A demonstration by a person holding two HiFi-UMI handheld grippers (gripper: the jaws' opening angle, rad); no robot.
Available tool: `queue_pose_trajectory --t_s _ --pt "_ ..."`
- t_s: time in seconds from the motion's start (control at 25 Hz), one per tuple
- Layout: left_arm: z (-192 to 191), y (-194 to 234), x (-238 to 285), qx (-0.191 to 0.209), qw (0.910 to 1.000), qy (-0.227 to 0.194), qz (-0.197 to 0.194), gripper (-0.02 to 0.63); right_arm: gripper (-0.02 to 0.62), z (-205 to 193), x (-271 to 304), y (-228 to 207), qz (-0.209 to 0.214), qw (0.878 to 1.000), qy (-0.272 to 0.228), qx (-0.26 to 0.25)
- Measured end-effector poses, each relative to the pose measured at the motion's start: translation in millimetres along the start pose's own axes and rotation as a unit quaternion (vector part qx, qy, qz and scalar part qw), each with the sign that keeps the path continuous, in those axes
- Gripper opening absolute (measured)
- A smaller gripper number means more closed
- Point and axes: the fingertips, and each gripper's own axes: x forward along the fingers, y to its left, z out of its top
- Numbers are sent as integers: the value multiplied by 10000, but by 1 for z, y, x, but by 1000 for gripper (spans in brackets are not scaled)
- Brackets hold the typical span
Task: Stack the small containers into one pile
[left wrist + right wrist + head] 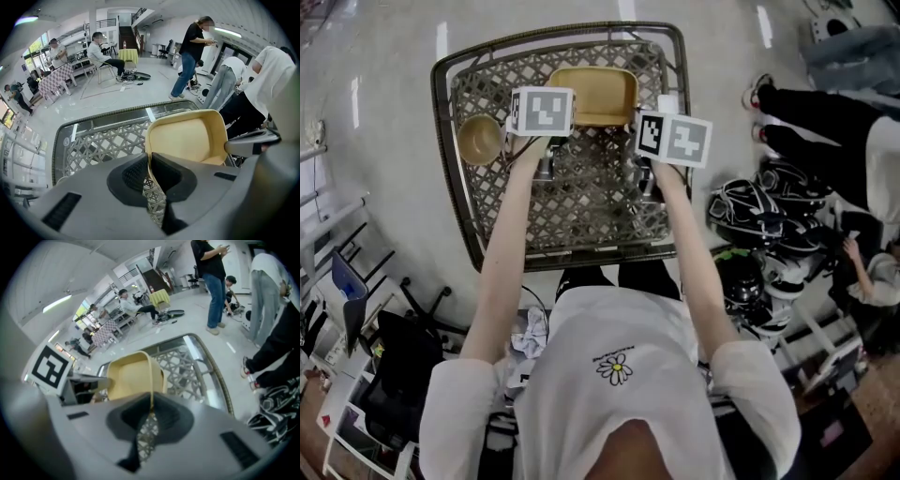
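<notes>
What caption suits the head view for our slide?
Left gripper and right gripper pinch the yellow container over a lattice table.

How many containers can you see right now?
2. A square tan container at the far side of the table, its rim pinched by the left gripper and the right gripper; a round bowl near the table's left edge. The grippers may hide more.

One square container (592,94), one round container (480,139), one lattice table (591,211).
</notes>
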Motion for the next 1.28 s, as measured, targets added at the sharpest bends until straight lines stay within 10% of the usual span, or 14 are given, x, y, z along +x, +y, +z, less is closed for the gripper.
queue_pose_trajectory --t_s 0.96,1.28 --pt "2 -4 10 -233 9996 -157 2 104 44 10 2 -24 -129 9990 -366 -207" --pt "-8 -6 22 -378 9990 76 -225 35 44 8 23 -25 66 9982 -253 -531"
